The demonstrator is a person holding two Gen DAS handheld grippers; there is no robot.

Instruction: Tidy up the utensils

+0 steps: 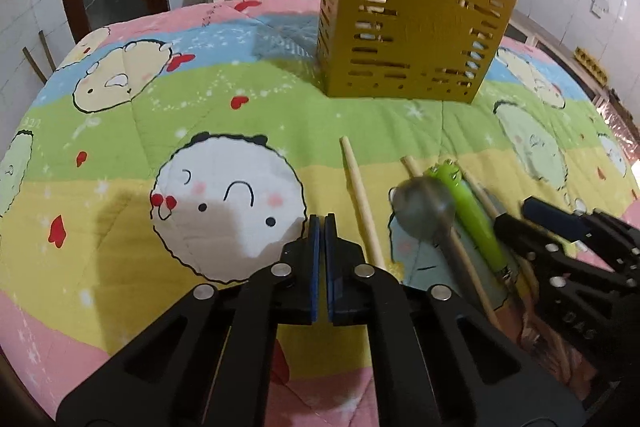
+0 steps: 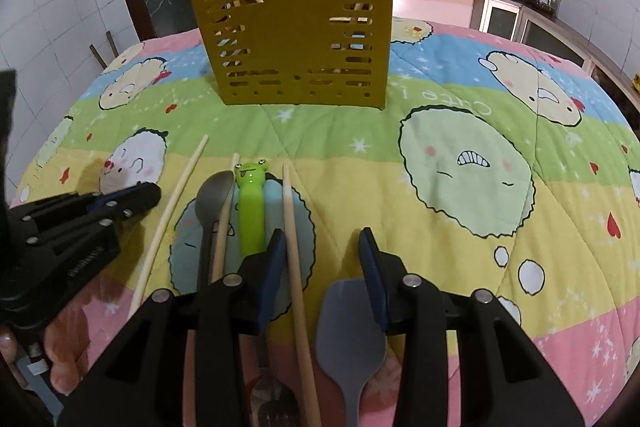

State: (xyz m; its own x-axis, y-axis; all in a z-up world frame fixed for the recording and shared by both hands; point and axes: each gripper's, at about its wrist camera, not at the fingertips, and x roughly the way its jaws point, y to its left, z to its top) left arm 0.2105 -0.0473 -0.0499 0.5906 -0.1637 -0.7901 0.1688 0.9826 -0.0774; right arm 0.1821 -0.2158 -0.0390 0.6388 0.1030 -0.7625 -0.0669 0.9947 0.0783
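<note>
My left gripper was clenched empty, while my right gripper gaped over a chopstick near the holder.

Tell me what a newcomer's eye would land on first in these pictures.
First, the mustard-yellow slotted utensil holder standing upright at the far side of the bright cartoon quilt, chopsticks already poking out of its top. Next, the green frog-handled utensil lying among loose chopsticks and a metal spoon near the front. The right gripper hovers open over one chopstick and a grey spatula.
</note>
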